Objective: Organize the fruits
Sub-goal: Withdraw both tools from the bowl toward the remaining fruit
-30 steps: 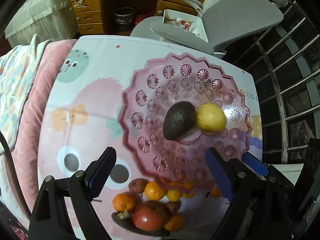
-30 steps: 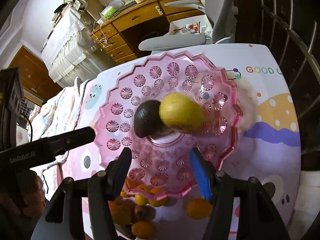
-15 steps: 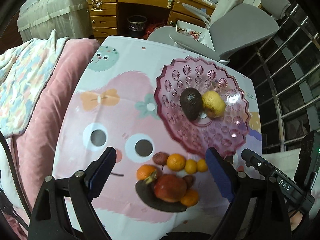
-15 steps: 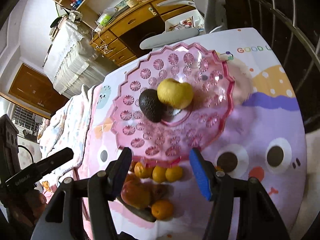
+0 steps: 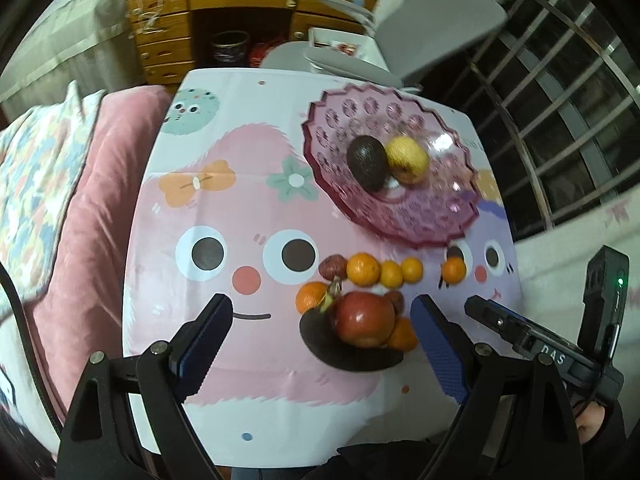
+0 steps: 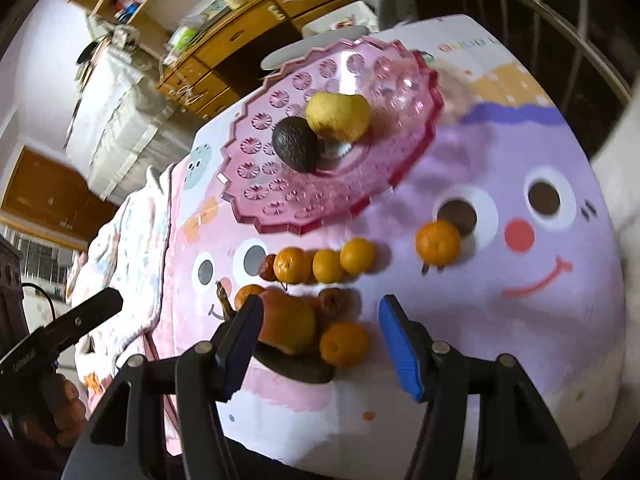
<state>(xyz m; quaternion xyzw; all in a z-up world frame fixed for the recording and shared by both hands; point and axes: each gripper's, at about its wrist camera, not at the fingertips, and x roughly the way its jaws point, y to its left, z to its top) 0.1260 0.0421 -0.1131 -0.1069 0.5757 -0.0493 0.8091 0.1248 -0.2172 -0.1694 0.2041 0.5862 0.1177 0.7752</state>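
Observation:
A pink scalloped plastic plate (image 5: 436, 216) (image 6: 280, 204) holds a dark avocado (image 5: 366, 162) (image 6: 296, 144) and a yellow fruit (image 5: 407, 159) (image 6: 338, 116) side by side. In front of it on the cartoon tablecloth lies a heap of fruit: a red apple (image 5: 364, 320) (image 6: 288, 324) on a blackened banana (image 5: 352, 354), several small oranges (image 5: 362, 269) (image 6: 356, 255) and one lone orange (image 5: 454, 270) (image 6: 437, 242). My left gripper (image 5: 320, 344) hovers open above the heap's left side, empty. My right gripper (image 6: 320, 344) is open above the heap, nothing between its pads.
A pink blanket and patterned quilt (image 5: 44, 184) lie along the table's left edge. A grey office chair (image 5: 424, 36) and wooden desk (image 5: 224, 20) stand beyond the far edge. A metal railing (image 5: 560, 120) runs on the right. A person's hand (image 6: 56, 408) holds the left gripper.
Both grippers have pulled back from over the plate toward the near table edge, so the fruit heap now lies between the fingers. Jaw openings are unchanged.

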